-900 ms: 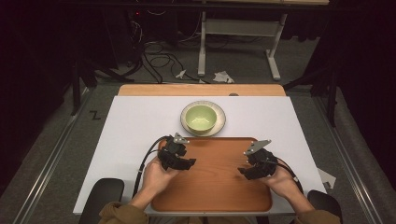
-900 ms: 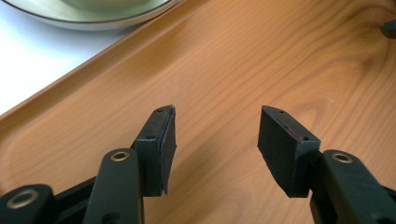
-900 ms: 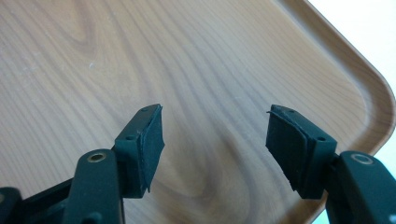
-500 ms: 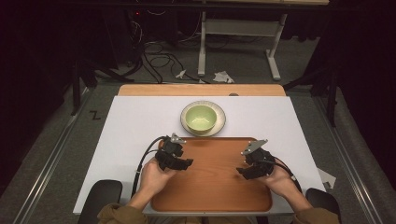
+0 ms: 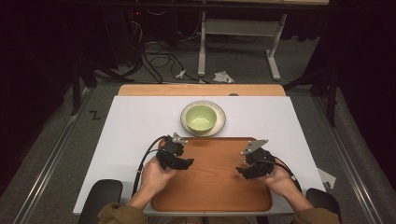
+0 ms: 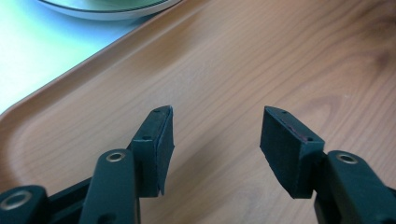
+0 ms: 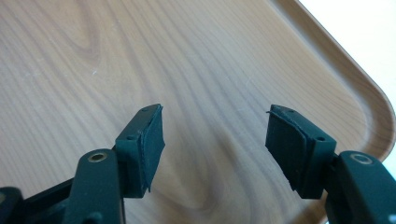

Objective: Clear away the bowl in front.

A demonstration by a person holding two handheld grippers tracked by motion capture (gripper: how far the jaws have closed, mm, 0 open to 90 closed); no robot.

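Since the earlier frames both hands had slid back toward the person, away from the bowl, the left gripper (image 5: 186, 163) a little more than the right gripper (image 5: 243, 171), and both now hung low over the flat, round-cornered wooden tray (image 5: 210, 191). The left gripper's jaws stood wide apart with nothing between them but bare wood grain, and the right gripper's jaws were likewise spread and empty. Beneath and between the two grippers lay the tray's floor; its raised rim curved up just outside the right gripper in the right gripper view (image 7: 373, 116).

Ahead of the left gripper, just past the tray's far edge, sat the small pale-green glazed bowl (image 5: 201, 116) on its wider grey-rimmed saucer (image 5: 220, 126), both resting on the white tabletop (image 5: 130, 126). The bowl looked empty.

The bowl seemed ceramic: stiff, fairly light, slick under rubber pads, and liable to chip if knocked. A pinch across its upright rim would probably hold best, one pad inside and one outside. The saucer, being loose under it, might slide or stay behind.
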